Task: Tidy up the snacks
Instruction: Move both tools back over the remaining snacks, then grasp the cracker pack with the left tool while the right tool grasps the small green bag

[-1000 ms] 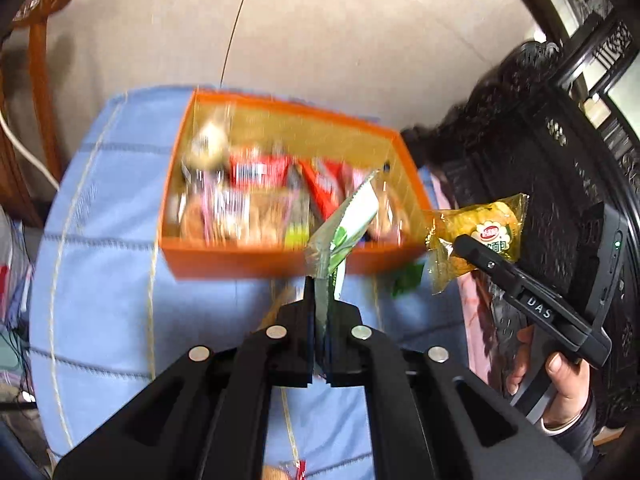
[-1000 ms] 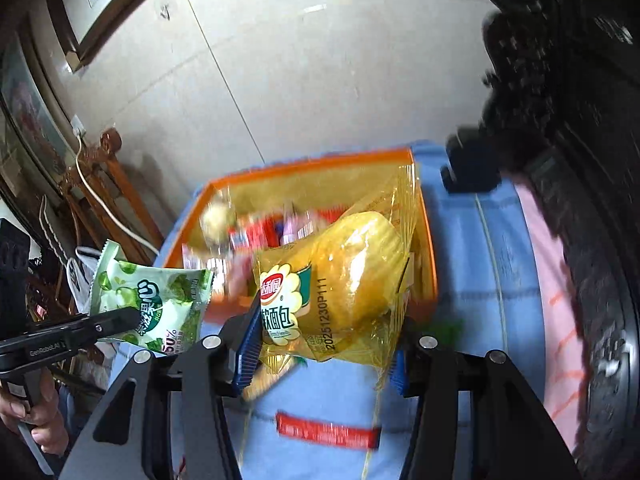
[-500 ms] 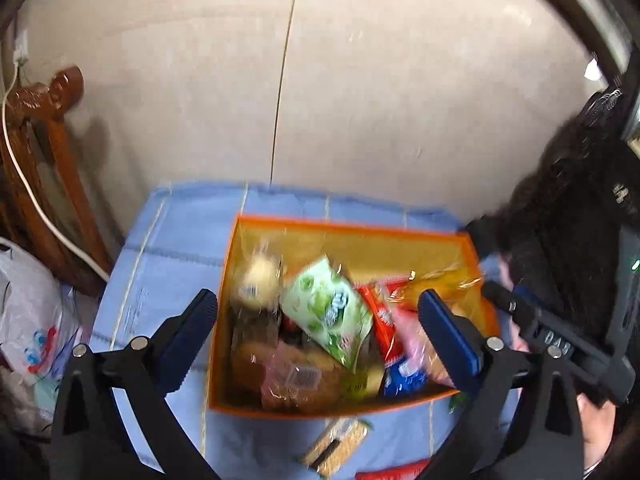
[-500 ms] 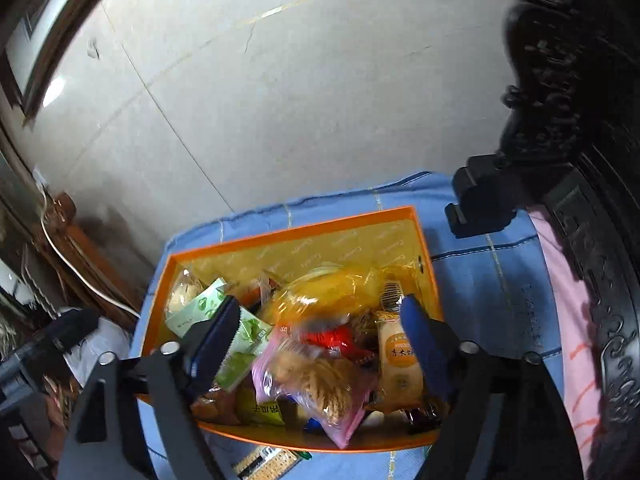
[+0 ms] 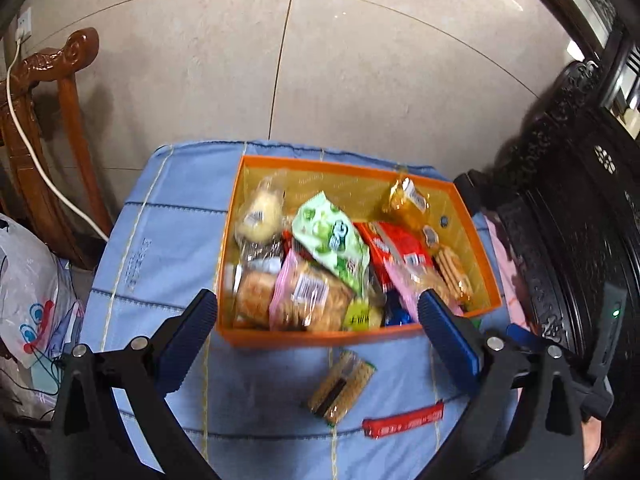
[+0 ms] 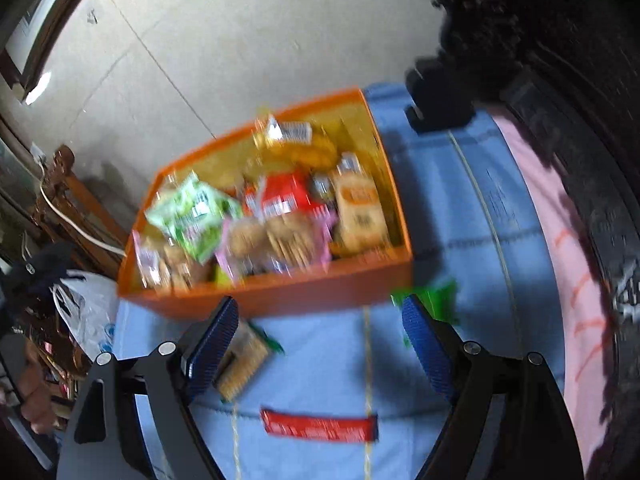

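An orange box (image 5: 320,338) (image 6: 272,296) on a blue cloth holds several snack packets. A green packet (image 5: 332,240) (image 6: 188,208) lies on top of the pile, and a yellow bread packet (image 5: 404,200) (image 6: 304,148) rests at the far right corner. My left gripper (image 5: 316,308) is open and empty, hovering over the box's near wall. My right gripper (image 6: 320,312) is open too, with nothing between its jaws, low over the cloth in front of the box. A cracker packet (image 5: 340,384) (image 6: 240,360) and a red bar (image 5: 404,420) (image 6: 320,428) lie on the cloth.
A green wrapper (image 6: 432,296) lies by the box's near right corner. Dark carved furniture (image 5: 580,200) stands to the right, with a pink cloth (image 6: 568,280) along it. A wooden chair (image 5: 48,120) with a white cable and a plastic bag (image 5: 28,292) sit to the left.
Both grippers opened wide and let go. The green packet and the yellow bread packet now lie in the orange box. The right gripper has come lower over the cloth.
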`<act>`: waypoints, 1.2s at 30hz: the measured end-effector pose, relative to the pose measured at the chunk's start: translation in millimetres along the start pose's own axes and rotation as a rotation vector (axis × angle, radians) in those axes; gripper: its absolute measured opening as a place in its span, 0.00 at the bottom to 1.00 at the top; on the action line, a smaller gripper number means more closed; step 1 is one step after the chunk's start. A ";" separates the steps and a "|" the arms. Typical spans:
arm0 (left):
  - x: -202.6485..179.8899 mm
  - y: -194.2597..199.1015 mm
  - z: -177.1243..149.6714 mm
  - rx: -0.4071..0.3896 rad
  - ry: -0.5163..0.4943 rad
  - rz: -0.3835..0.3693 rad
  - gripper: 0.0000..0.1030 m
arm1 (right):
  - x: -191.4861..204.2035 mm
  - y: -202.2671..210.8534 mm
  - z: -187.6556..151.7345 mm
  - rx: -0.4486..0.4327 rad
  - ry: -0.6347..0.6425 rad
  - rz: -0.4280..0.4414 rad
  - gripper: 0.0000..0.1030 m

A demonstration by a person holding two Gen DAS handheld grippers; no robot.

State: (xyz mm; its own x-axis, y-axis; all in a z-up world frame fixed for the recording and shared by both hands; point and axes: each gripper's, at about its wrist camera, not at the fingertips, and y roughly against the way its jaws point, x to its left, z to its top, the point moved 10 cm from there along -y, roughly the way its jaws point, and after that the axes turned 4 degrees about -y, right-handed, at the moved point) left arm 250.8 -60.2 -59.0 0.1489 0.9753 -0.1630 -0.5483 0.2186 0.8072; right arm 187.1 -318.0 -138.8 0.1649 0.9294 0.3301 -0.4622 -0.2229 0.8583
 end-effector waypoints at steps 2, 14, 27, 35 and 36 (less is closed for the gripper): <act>-2.1 4.4 -12.2 0.011 -0.014 -0.001 0.96 | -5.6 -4.4 -23.8 0.046 0.012 -0.017 0.83; -12.0 -43.4 -143.9 0.307 -0.076 0.007 0.96 | -40.4 -27.2 -114.3 0.178 0.064 -0.108 0.83; 5.5 -69.0 -188.6 0.412 -0.019 0.066 0.96 | -81.4 -72.4 -21.0 0.046 0.127 -0.230 0.62; -18.8 -105.5 -166.1 0.408 -0.113 0.064 0.96 | -88.0 -90.9 -13.8 0.071 0.107 -0.187 0.29; -24.6 -111.7 -163.3 0.411 -0.133 0.058 0.96 | -89.3 -82.5 -15.6 0.066 0.063 -0.155 0.28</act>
State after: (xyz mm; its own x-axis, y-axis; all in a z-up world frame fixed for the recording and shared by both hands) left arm 174.0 -103.6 -237.7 0.2472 0.9672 -0.0584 -0.1900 0.1074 0.9759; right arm 196.8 -378.0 -245.3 0.1738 0.9703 0.1684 -0.3768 -0.0924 0.9217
